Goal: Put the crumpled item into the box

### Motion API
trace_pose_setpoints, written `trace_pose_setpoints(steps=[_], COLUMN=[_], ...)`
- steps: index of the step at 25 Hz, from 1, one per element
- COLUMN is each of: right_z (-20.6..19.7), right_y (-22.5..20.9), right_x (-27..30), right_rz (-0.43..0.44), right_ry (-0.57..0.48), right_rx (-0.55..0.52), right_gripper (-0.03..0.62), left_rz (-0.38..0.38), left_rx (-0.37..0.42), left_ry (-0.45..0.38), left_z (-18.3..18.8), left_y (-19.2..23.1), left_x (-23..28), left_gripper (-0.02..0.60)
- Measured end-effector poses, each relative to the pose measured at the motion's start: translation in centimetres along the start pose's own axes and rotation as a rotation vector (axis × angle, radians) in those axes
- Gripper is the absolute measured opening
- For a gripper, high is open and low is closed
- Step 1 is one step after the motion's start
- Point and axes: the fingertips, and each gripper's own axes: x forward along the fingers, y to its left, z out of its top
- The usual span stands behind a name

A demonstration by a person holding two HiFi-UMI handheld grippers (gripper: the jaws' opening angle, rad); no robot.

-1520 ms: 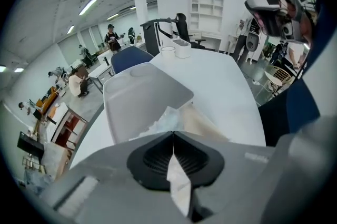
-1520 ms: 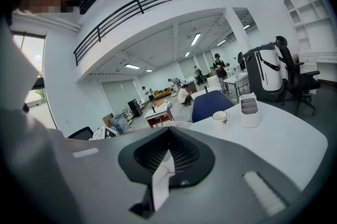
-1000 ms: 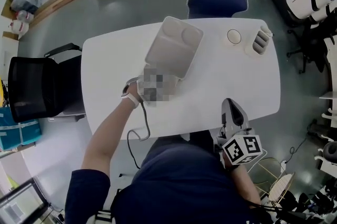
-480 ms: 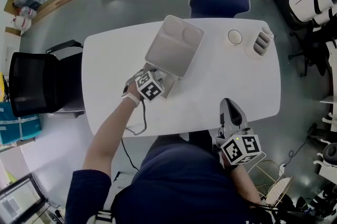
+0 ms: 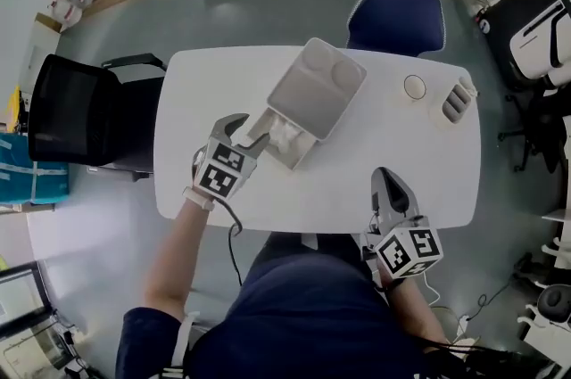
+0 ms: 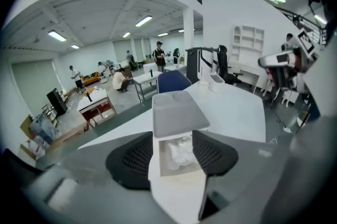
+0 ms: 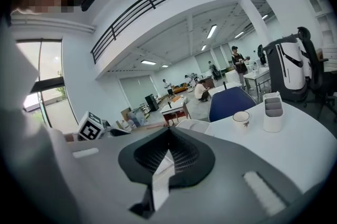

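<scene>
A grey box (image 5: pixel 287 146) stands on the white table (image 5: pixel 187 92) with its lid (image 5: pixel 319 86) tipped back. White crumpled paper (image 5: pixel 287 136) lies in its open tray. My left gripper (image 5: pixel 248 130) hovers just left of the box's near end. Its jaws have just been opening, stand open and hold nothing. In the left gripper view the crumpled paper (image 6: pixel 180 152) shows in the box (image 6: pixel 176 112) beyond the jaws. My right gripper (image 5: pixel 393 181) is shut and empty at the table's front edge, also seen in its own view (image 7: pixel 168 136).
A cup (image 5: pixel 415 86) and a white slotted holder (image 5: pixel 455 101) sit at the table's far right. A blue chair (image 5: pixel 395 16) stands behind the table, a black chair (image 5: pixel 85 110) at its left end. A cable hangs from my left wrist.
My left gripper has lifted off the box's open end and drawn back to the left, its jaws going from shut to wide open. The crumpled paper stays in the tray. The right gripper kept still.
</scene>
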Motion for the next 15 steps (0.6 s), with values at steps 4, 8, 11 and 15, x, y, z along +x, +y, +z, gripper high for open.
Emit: trace_pose_setpoints(steps=[4,8,11,15], right_z=[0.5,1.7,3.0,5.9], right_y=[2.0,4.5,6.2,8.7], right_x=[0.9,2.5,3.0,2.3], right_rz=[0.078,0.178,0.237,0.305], right_ry=[0.019,0.007,-0.006,-0.062], right_rx=[-0.033,-0.072,-0.094,-0.114], right_gripper=[0.002,0.002,0.002,0.002], left_rz=[0.071,0.108,0.162,0.332], left_rx=[-0.053,-0.121,-0.198,-0.261], left_ry=[-0.137,-0.316,-0.476,-0.66], left_z=[2.0,5.4,7.7,9.3], left_y=[-0.6,-2.6,-3.9,-4.0], left_x=[-7.6,-14.7,-20.2,-27.5], left_gripper=[0.185,0.179,0.156,0.002])
